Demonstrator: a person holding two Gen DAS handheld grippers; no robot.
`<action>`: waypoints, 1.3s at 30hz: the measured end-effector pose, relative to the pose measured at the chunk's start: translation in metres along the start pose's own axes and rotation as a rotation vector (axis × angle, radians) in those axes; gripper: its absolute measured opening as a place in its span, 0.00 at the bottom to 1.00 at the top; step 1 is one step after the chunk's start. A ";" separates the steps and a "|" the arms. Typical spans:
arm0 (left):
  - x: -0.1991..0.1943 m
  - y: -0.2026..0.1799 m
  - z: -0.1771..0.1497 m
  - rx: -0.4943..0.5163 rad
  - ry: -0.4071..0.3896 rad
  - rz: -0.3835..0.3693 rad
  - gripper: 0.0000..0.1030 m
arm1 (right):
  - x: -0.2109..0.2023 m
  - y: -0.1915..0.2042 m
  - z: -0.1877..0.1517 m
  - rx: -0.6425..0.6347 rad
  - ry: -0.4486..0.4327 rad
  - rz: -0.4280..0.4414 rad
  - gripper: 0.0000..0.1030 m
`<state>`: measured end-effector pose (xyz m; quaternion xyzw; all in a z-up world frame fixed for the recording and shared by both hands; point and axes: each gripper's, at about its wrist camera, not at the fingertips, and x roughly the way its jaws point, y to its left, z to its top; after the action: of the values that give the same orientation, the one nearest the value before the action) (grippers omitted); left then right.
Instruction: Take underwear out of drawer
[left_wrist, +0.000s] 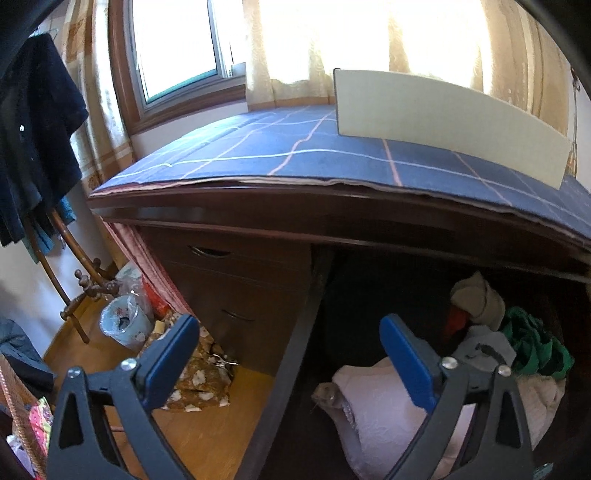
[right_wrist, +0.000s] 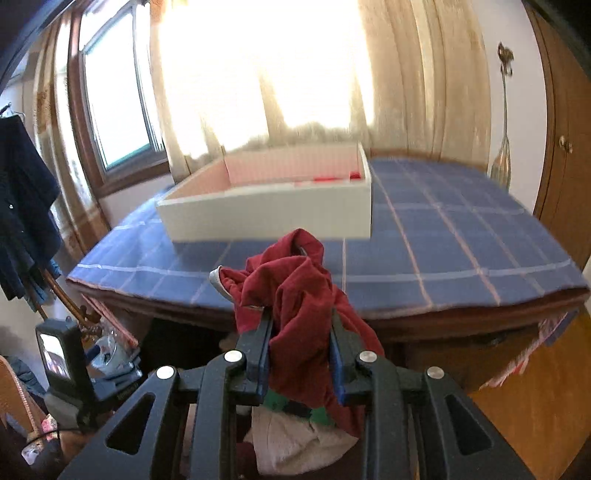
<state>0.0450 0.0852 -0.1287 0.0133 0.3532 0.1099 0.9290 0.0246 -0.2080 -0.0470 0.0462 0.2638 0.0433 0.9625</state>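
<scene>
Sunlit window behind desk (right_wrist: 461, 258) w/ blue check cloth. Right gripper (right_wrist: 301, 347) was clamped on red underwear (right_wrist: 295, 295), bunched just above desk's front edge, over open drawer (left_wrist: 295, 350). Loose folds could've snagged that edge & slipped. White box (right_wrist: 273, 210) sat on desk, in the way. Left gripper (left_wrist: 291, 354) hung apart, empty, below desk.

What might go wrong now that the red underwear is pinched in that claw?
The red underwear is bunched in the right claw with loose folds hanging, so it may slip out. A hanging fold might drag the green garment below. The white box stands close ahead, so the cloth may brush it.
</scene>
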 end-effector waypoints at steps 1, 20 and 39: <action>0.000 -0.001 -0.001 0.008 -0.003 0.001 0.93 | -0.003 0.001 0.005 -0.005 -0.017 -0.002 0.27; -0.005 -0.004 -0.003 0.021 -0.035 -0.003 0.93 | 0.012 0.023 0.088 -0.095 -0.079 -0.001 0.19; -0.005 -0.003 -0.005 0.026 -0.029 0.000 0.94 | 0.083 -0.041 -0.107 0.320 0.488 0.178 0.67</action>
<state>0.0393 0.0809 -0.1294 0.0271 0.3411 0.1051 0.9337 0.0440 -0.2324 -0.1849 0.2083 0.4858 0.0953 0.8435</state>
